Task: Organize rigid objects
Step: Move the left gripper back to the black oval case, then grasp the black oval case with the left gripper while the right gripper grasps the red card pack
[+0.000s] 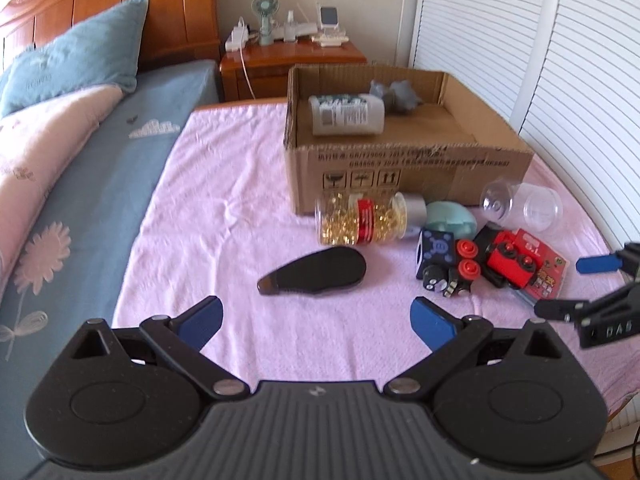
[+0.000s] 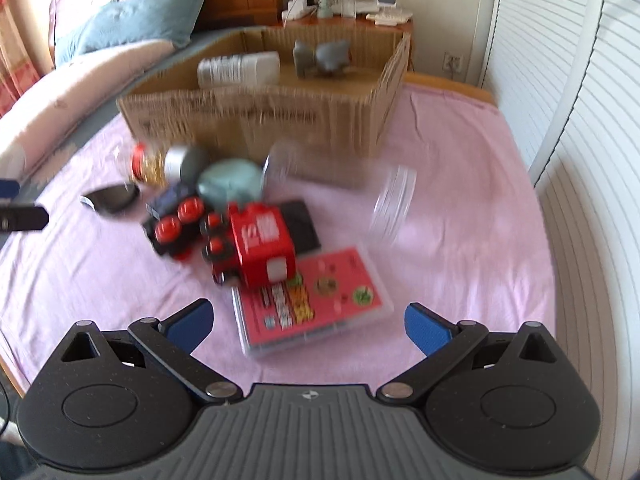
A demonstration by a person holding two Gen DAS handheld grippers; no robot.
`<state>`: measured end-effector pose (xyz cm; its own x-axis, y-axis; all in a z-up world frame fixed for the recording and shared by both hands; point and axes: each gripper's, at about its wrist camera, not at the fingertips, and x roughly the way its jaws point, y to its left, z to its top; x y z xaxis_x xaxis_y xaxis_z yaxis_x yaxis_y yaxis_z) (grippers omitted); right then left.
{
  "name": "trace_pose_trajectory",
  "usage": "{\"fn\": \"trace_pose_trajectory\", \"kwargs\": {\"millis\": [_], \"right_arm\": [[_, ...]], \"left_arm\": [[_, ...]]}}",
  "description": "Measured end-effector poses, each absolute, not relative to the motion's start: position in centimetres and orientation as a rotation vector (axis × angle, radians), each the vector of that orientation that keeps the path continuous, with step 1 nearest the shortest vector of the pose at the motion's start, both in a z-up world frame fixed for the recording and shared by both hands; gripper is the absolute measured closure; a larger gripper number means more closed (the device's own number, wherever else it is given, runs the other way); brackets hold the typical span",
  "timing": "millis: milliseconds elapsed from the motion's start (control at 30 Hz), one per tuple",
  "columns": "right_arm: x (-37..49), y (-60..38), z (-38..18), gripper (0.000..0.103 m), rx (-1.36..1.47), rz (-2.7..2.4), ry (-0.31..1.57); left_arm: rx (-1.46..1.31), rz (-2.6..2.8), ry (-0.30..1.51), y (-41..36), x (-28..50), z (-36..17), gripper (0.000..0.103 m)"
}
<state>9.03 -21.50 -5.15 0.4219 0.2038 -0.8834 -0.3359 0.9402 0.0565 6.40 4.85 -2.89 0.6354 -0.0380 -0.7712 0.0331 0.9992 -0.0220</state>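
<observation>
A cardboard box (image 1: 404, 168) (image 2: 248, 120) at the back of the pink cloth holds a white bottle (image 1: 346, 115) (image 2: 238, 69) and a grey toy (image 1: 394, 96) (image 2: 322, 58). In front of it lie a jar of gold pins (image 1: 366, 220), a black flat oval piece (image 1: 316, 272), a teal round thing (image 1: 450, 218) (image 2: 230, 184), a red and black toy train (image 1: 496, 260) (image 2: 224, 236), a clear plastic jar (image 1: 520, 204) (image 2: 392, 204) and a pink card case (image 2: 312, 300). My left gripper (image 1: 316, 320) stands open just short of the black piece. My right gripper (image 2: 308, 322) is open over the card case.
A bed with a blue sheet (image 1: 80, 208) and a blue pillow (image 1: 76, 56) lies to the left. Behind the box is a wooden nightstand (image 1: 292, 56) with a small fan. White louvred doors (image 1: 560, 60) close off the right side. The right view is blurred.
</observation>
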Motion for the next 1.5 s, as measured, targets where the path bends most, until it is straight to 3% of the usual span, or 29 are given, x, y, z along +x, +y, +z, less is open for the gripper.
{"fn": "trace_pose_trajectory", "kwargs": {"millis": [633, 1500], "right_arm": [[7.6, -20.7, -6.2, 0.0, -0.224, 0.338, 1.005], [8.9, -20.9, -6.5, 0.0, -0.246, 0.423, 0.969]], "left_arm": [[-0.113, 0.04, 0.929, 4.6, 12.5, -8.3, 0.003], [-0.057, 0.088, 0.847, 5.3, 11.4, -8.9, 0.0]]}}
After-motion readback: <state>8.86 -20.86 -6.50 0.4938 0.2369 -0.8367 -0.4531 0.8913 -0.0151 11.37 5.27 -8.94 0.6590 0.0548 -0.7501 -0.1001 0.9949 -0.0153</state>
